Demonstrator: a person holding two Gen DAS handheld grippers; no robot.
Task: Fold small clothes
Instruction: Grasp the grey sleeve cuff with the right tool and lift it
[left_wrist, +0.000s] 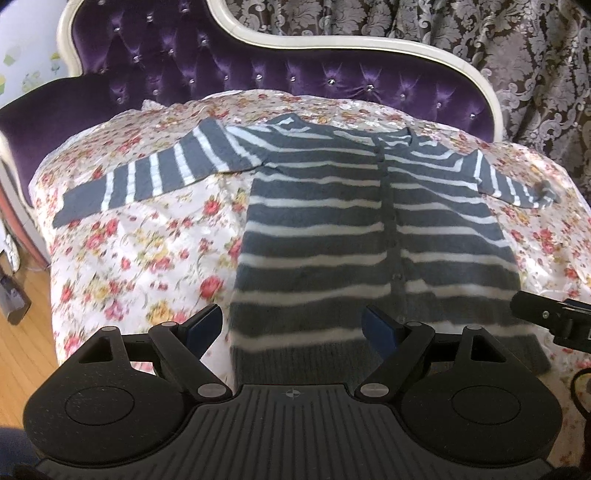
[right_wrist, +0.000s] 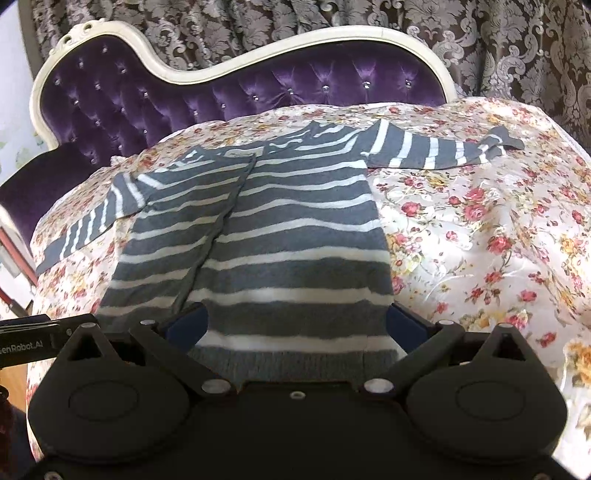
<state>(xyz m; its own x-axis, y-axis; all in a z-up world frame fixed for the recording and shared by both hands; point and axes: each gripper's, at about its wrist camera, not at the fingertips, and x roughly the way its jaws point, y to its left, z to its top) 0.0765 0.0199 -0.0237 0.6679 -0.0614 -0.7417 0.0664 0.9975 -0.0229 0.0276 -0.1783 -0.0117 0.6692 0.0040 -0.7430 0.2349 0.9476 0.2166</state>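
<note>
A small grey cardigan with white stripes (left_wrist: 325, 229) lies flat and buttoned on a floral bedspread (left_wrist: 140, 243), both sleeves spread outward. My left gripper (left_wrist: 293, 328) is open above the hem's left part, with its blue-padded fingers (left_wrist: 201, 326) apart. In the right wrist view the cardigan (right_wrist: 280, 236) fills the middle, and my right gripper (right_wrist: 295, 325) is open over the hem's right part, fingers spread about as wide as the right half. The right sleeve's cuff (right_wrist: 498, 142) is crumpled. The right gripper's body also shows in the left wrist view (left_wrist: 554, 321).
A purple tufted headboard with a cream frame (left_wrist: 258, 70) stands behind the bed, with patterned curtains (left_wrist: 517, 55) behind it. Wooden floor (left_wrist: 22, 354) shows at the left. The left gripper's body shows at the left edge of the right wrist view (right_wrist: 29, 339).
</note>
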